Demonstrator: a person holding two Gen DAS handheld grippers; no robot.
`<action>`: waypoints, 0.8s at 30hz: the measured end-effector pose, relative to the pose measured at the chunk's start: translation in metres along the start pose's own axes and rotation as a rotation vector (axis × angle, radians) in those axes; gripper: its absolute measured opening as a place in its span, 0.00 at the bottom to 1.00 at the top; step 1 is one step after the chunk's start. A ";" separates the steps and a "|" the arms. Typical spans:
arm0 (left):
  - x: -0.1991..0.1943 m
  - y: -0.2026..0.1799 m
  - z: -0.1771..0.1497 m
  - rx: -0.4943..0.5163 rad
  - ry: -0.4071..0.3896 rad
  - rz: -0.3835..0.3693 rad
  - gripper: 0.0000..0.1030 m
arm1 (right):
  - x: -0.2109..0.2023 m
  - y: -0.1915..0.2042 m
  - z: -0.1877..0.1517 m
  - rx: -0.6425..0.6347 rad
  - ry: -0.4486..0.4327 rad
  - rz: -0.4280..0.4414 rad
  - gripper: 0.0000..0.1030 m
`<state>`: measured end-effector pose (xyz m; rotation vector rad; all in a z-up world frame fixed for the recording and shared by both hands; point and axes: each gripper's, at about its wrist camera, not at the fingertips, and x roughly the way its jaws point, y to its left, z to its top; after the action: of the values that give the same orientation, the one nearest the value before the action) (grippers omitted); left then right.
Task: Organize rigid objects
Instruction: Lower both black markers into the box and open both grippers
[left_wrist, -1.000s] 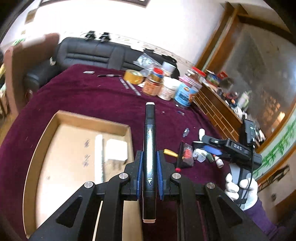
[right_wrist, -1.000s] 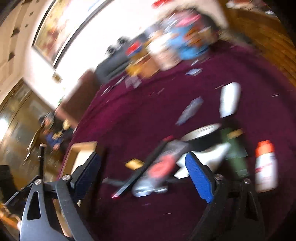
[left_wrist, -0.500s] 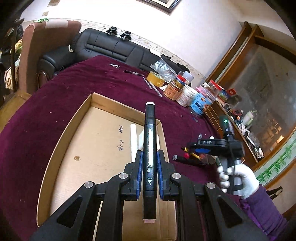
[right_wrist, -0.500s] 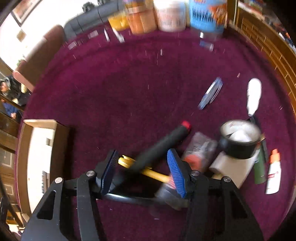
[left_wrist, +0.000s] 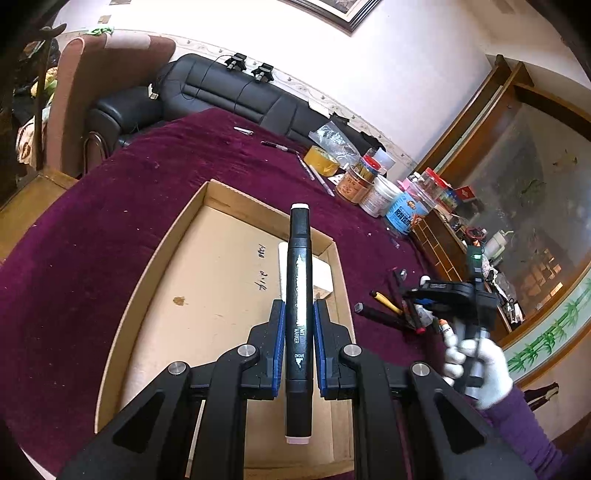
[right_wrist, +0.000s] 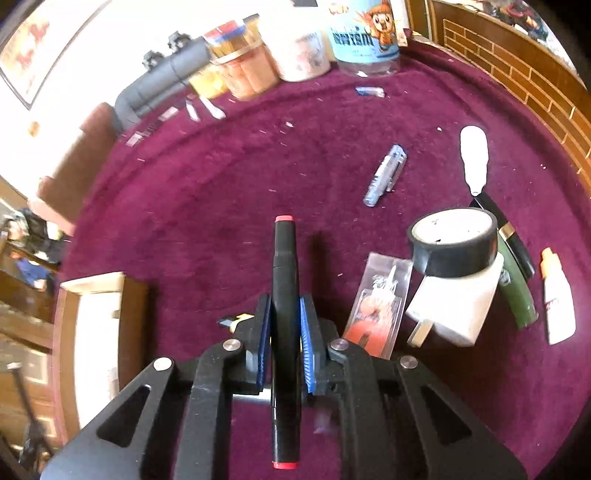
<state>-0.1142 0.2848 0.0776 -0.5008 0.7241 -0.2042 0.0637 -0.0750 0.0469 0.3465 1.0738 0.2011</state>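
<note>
My left gripper (left_wrist: 298, 314) is shut on a black art marker with white ends (left_wrist: 298, 280) and holds it above the open cardboard box (left_wrist: 155, 266), near the box's right wall. A white block (left_wrist: 322, 271) lies inside the box. My right gripper (right_wrist: 283, 312) is shut on a black marker with red ends (right_wrist: 284, 258), just above the purple cloth. In the left wrist view the right gripper (left_wrist: 417, 301) sits over the pile of small items right of the box.
Black tape roll (right_wrist: 454, 240) on a white adapter (right_wrist: 454, 310), a clear packet (right_wrist: 380, 302), a small white bottle (right_wrist: 557, 295), a white-handled tool (right_wrist: 474, 155) and a clear pen (right_wrist: 386, 173) lie on the purple cloth (right_wrist: 221, 206). Jars (left_wrist: 376, 184) and yellow tape (left_wrist: 323, 160) stand at the far edge.
My left gripper carried its marker left, from beside the box to above it. My right gripper came down on the red-ended marker and shut on it.
</note>
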 end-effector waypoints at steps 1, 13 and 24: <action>0.002 0.001 0.002 0.005 0.008 0.008 0.11 | -0.006 0.005 -0.002 0.001 -0.001 0.039 0.12; 0.085 0.021 0.040 0.020 0.198 0.126 0.11 | 0.017 0.114 -0.034 -0.091 0.180 0.328 0.12; 0.109 0.048 0.051 -0.046 0.223 0.137 0.16 | 0.089 0.188 -0.042 -0.130 0.292 0.309 0.12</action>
<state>0.0012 0.3073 0.0227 -0.4749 0.9789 -0.1157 0.0693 0.1356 0.0260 0.3727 1.2842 0.6093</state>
